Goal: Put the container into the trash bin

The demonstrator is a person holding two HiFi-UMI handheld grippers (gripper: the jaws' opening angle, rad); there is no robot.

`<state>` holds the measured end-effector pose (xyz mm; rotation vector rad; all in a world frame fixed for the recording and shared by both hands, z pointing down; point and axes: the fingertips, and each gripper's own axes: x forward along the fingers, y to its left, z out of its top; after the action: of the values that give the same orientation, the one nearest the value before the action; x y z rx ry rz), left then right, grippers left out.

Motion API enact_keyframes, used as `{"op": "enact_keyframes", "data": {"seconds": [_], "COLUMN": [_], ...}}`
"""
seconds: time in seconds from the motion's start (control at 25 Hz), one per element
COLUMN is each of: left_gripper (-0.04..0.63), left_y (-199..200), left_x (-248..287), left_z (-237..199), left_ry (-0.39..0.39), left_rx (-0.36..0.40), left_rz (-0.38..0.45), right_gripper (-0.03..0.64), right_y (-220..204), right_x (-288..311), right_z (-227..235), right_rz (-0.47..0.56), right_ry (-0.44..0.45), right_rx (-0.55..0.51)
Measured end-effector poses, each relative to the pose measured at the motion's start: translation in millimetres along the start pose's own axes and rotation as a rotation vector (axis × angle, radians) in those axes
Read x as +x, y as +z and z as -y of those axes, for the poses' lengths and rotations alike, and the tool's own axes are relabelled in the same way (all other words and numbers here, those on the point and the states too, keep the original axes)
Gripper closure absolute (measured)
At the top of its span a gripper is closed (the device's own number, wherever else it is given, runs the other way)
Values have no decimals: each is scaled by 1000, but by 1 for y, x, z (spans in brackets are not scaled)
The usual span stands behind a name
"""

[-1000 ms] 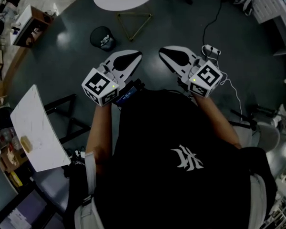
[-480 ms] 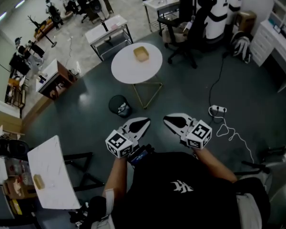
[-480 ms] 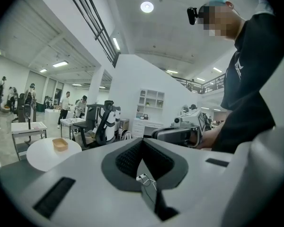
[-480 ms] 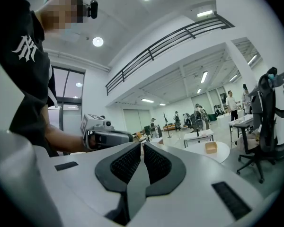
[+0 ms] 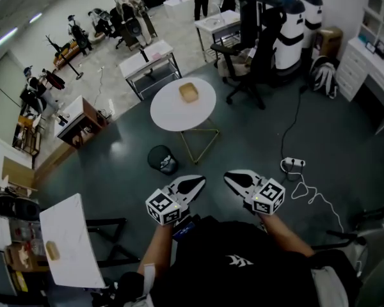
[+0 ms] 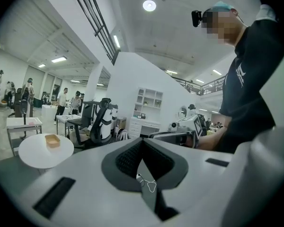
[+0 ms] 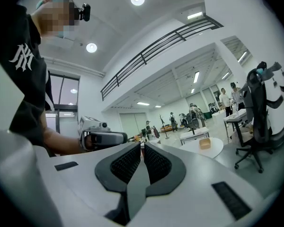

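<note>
A small tan container point(image 5: 189, 92) sits on a round white table point(image 5: 173, 110) ahead of me. It also shows as the container point(image 6: 52, 140) at the left of the left gripper view, and as the container point(image 7: 205, 143) on the table point(image 7: 194, 149) in the right gripper view. A black trash bin point(image 5: 161, 160) stands on the dark floor, between the table and my grippers. My left gripper point(image 5: 197, 182) and right gripper point(image 5: 230, 177) are held side by side in front of my body, well short of the table. Both are shut and hold nothing.
A black office chair point(image 5: 253, 50) stands right of the table. A white power strip with its cable point(image 5: 293, 165) lies on the floor to the right. A white board point(image 5: 70, 242) leans at the lower left. Desks and several people are far back.
The head view has lifted from the floor, so the round table, container and room now show. The trash bin and both grippers sit lower in the picture. The jaws stayed shut.
</note>
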<state>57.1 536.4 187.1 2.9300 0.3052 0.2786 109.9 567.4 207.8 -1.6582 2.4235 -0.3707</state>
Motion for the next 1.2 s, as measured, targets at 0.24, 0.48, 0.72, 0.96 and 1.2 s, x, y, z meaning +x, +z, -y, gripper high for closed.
{"op": "enact_keyframes", "data": {"seconds": [0.24,0.48,0.72,0.96,1.2], "left_gripper": [592,592,592,592,592], "left_y": [-8,-15,-13,-19,-9], "left_x": [-10,-9,-2,6,11], "left_z": [4,-4,-16,-42,-87], "left_ry": [37,67,64,78,76], "left_rx": [-18,-39,-56,-84,-105], "left_rz": [-30,-38,-10,12,41], "right_gripper": [569,569,569,569,569], "right_y": [-13,-21,-23,-21,-14], "right_x": [-3,3,6,22,53], "right_z": [1,2,17,39,71], "right_rz": [15,-11,-37,-61,-99], "right_ry": [14,42,37,35,33], "right_rx": [43,65,66,68,58]}}
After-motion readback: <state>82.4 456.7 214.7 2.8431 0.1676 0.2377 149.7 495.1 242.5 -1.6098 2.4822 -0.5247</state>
